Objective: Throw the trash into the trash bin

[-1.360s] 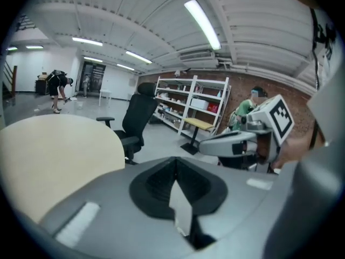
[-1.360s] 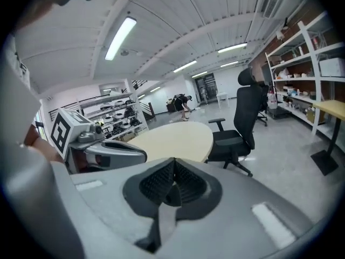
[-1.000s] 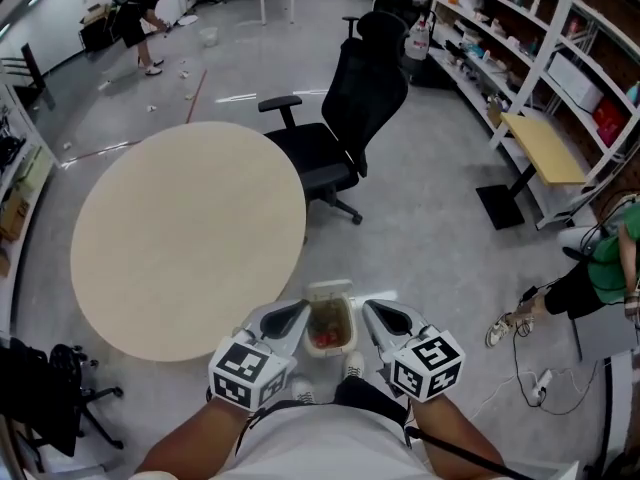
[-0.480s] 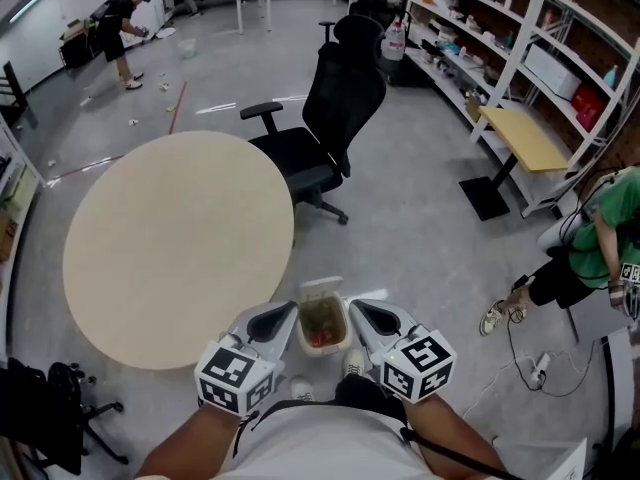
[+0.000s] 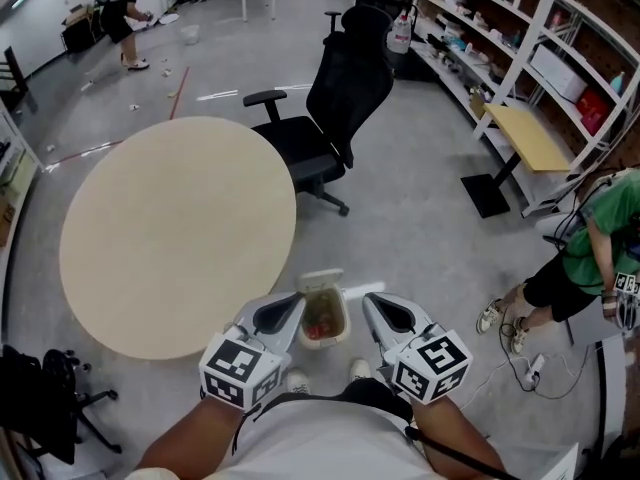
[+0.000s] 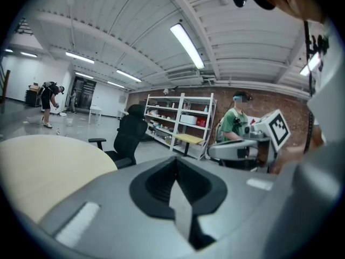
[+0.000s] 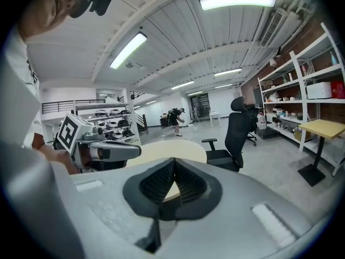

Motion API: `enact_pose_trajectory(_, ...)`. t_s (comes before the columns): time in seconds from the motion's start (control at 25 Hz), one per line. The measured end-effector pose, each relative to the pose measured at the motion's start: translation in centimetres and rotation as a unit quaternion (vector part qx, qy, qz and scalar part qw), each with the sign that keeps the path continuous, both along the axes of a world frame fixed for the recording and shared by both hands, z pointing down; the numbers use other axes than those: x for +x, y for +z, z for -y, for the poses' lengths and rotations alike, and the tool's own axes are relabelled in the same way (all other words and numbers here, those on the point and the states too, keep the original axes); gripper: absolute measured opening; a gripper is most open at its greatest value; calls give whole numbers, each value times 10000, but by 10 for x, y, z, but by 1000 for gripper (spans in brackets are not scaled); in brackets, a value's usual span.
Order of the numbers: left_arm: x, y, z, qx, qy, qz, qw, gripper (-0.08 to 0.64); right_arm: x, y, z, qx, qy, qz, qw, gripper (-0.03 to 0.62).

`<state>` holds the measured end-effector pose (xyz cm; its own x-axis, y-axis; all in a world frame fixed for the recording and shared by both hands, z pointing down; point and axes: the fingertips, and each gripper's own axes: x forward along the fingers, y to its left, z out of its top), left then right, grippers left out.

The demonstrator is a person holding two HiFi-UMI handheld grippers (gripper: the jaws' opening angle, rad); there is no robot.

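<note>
A small white trash bin (image 5: 324,313) stands on the grey floor just below me, with red and brown trash inside it. My left gripper (image 5: 289,306) hovers by the bin's left side and my right gripper (image 5: 376,306) by its right side, both above the rim and apart from it. In the left gripper view the jaws (image 6: 175,163) meet along a seam with nothing between them. The right gripper view shows its jaws (image 7: 173,165) closed and empty too. No loose trash shows near the grippers.
A round beige table (image 5: 170,228) sits left of the bin, a black office chair (image 5: 335,98) behind it. Shelving (image 5: 520,38) and a small yellow desk (image 5: 530,138) line the right. A person in green (image 5: 600,238) crouches at right, near cables (image 5: 530,368). Another person (image 5: 125,13) stands far back.
Both grippers stay shut on either side of the bin. The head view has shifted, and the person in green has come further into view at right.
</note>
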<state>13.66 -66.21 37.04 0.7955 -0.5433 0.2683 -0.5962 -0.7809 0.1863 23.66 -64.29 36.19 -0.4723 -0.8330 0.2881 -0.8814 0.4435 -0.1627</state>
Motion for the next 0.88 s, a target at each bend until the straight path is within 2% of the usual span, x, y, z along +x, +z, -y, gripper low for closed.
enact_pose_trajectory(0.32, 9, -2, -3, 4, -139, 31, 9999, 8, 14, -4, 0, 46, -47, 86, 9999, 2)
enact_pose_trajectory(0.44, 19, -6, -3, 56, -237, 17, 9997, 8, 27, -10, -2, 104, -74, 226, 9997, 2)
enact_pose_trajectory(0.88, 59, -14, -22, 164, -672, 114, 9975, 8, 79, -10, -19, 77, -471, 208, 9986, 2)
